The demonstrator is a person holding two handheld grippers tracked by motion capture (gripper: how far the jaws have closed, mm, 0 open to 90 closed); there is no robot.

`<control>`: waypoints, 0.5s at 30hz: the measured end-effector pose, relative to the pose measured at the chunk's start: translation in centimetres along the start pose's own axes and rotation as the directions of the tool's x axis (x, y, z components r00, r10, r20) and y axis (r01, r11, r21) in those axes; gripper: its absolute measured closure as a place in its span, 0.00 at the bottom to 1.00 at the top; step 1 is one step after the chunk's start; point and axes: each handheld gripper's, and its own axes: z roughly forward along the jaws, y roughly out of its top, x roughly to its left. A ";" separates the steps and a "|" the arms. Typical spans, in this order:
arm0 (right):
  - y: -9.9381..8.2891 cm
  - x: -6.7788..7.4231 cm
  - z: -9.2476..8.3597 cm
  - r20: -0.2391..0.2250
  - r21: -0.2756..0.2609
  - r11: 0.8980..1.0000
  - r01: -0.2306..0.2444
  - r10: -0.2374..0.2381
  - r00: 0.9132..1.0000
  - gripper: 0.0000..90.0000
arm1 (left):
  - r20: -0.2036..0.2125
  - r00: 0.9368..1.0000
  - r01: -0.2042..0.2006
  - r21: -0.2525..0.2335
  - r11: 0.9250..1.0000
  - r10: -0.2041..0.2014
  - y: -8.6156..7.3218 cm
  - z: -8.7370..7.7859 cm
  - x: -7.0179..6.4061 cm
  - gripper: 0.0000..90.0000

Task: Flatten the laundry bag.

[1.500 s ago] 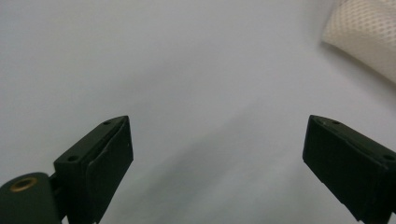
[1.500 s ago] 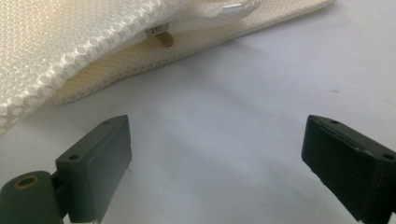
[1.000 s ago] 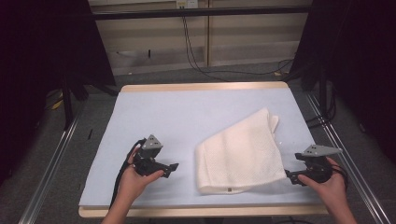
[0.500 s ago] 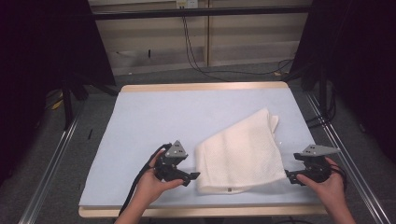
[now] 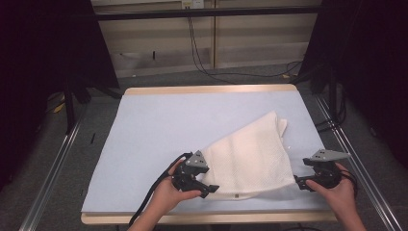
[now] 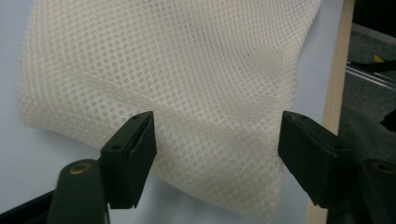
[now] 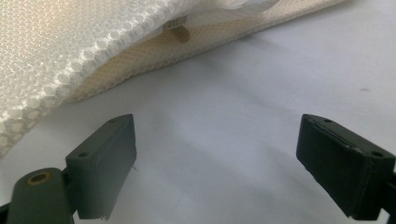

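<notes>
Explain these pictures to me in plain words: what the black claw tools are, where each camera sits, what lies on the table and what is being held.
There is no robot arm here. A person holds a black two-jaw hand gripper in each hand: the left gripper and the right gripper.

The high view looks down from above the person's side of the table. Each of the other two pictures comes from a camera riding on one gripper, looking out between its own two black jaws.

On the pale blue table cover lies a folded cream-white waffle-weave towel.

Nothing is gripped yet. The left gripper's jaws have just been closing, and a corner of the towel lies between them, but the pads are not yet pressing it together. The right gripper's jaws stand open over the bare cover, just short of the towel's edge.
</notes>
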 end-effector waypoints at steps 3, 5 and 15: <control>0.0 0.0 0.0 0.000 0.003 1.000 0.001 -0.001 1.000 0.13 | 0.017 1.000 -0.006 -0.010 1.000 0.006 0.0 0.1 -0.4 0.35; 0.0 0.0 0.0 -0.001 0.002 1.000 0.002 -0.002 1.000 0.13 | 0.025 1.000 -0.008 -0.015 1.000 0.008 0.0 0.1 -0.5 0.36; 0.0 0.1 0.1 -0.006 0.003 1.000 0.002 -0.002 1.000 0.13 | 0.002 0.998 -0.066 0.083 0.994 0.066 -0.2 1.6 -1.0 0.47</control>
